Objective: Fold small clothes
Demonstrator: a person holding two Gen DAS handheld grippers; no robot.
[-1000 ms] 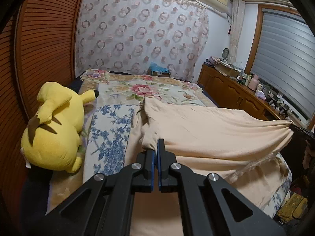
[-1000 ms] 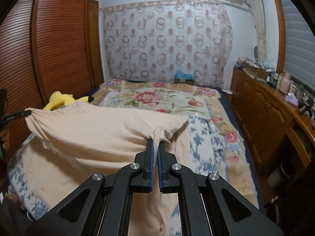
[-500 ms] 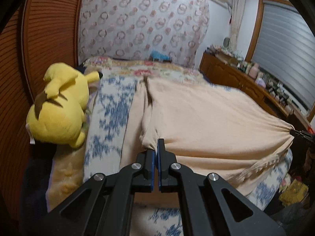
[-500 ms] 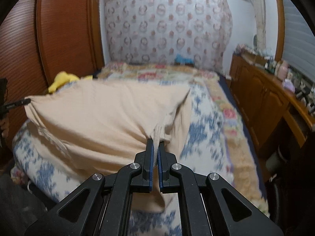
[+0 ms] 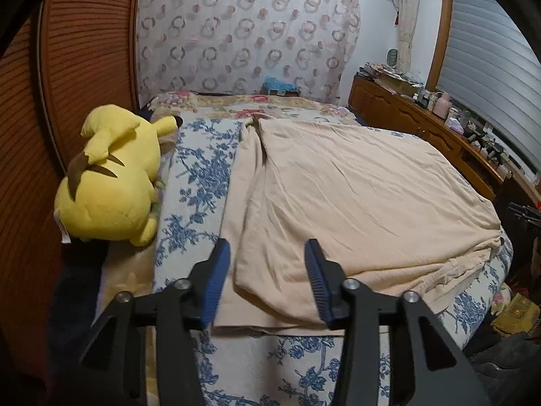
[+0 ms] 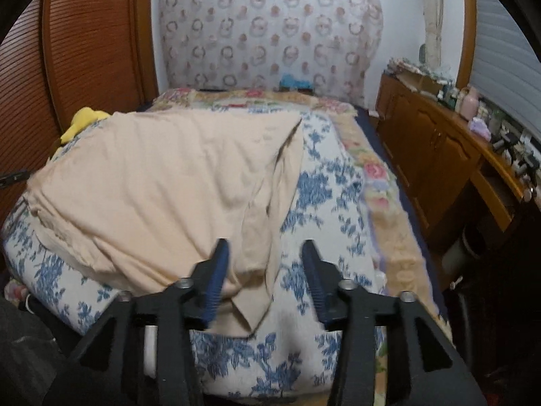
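Left gripper [image 5: 267,284]: two black angular plastic fingers [image 5: 331,274] with triangular cut-outs, ribbed blue pads on the inner faces, round silver screws at the joints. Right gripper [image 6: 265,280]: same build, black fingers [image 6: 206,274], ribbed blue pads, silver screws

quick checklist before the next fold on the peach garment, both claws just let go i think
1. Left claw open, nothing pinched: ok.
2. Right claw open, nothing pinched: ok.
3. Peach garment lying spread on the blue floral bedding: ok.
4. Garment smooth: not ok, its right near edge is bunched and the sleeve is creased.
5. Yellow plush toy apart from the garment: ok.
6. Far hem lying straight: cannot tell, too foreshortened in both views.
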